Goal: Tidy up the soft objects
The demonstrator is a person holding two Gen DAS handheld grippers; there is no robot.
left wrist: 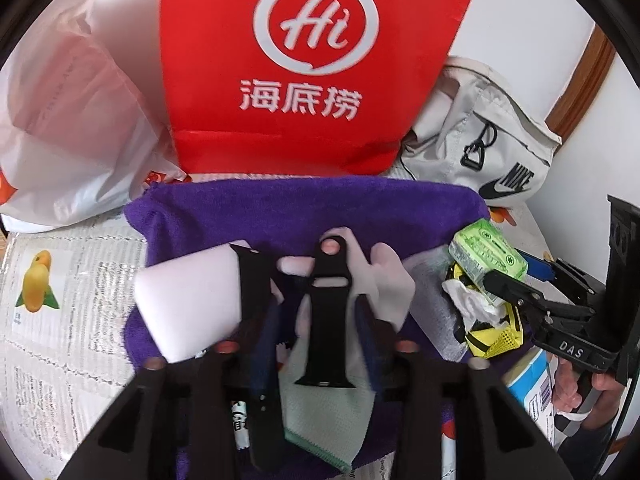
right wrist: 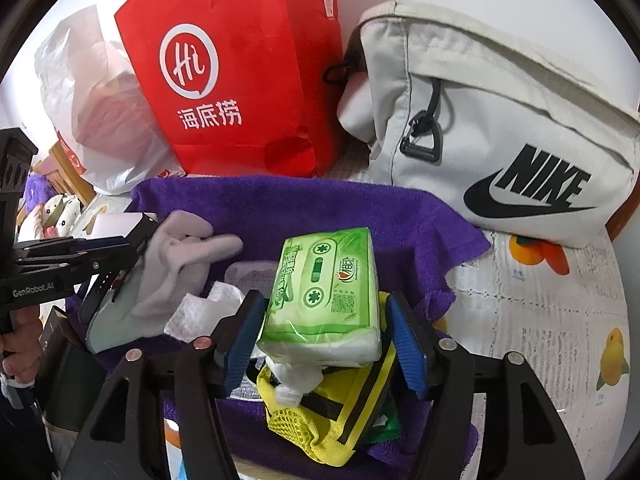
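Fruit-print counter (right wrist: 560, 300) crowded at 12 o'clock with red paper bag (right wrist: 240, 80) and grey sports bag (right wrist: 500, 128); purple towel (right wrist: 280, 204) spread in front as the sorting ground. Right claw (right wrist: 325, 320) standing wide either side of the green tissue pack (right wrist: 320, 280), pads apparently just clear of it, pack resting on a yellow mesh pouch (right wrist: 320, 432), long axis running 6 to 12, tipped a touch toward 1. Left claw (left wrist: 318, 320) moderately open around a black watch strap (left wrist: 324, 320), not pinching it by the look; strap lengthwise 6 to 12, holed end at 12. Pale grey cloth (right wrist: 188, 256) and white foam block (left wrist: 188, 296) loose at 9 and 10. Probably about midway: things gathered on the towel, still heaped, sorting left to do.
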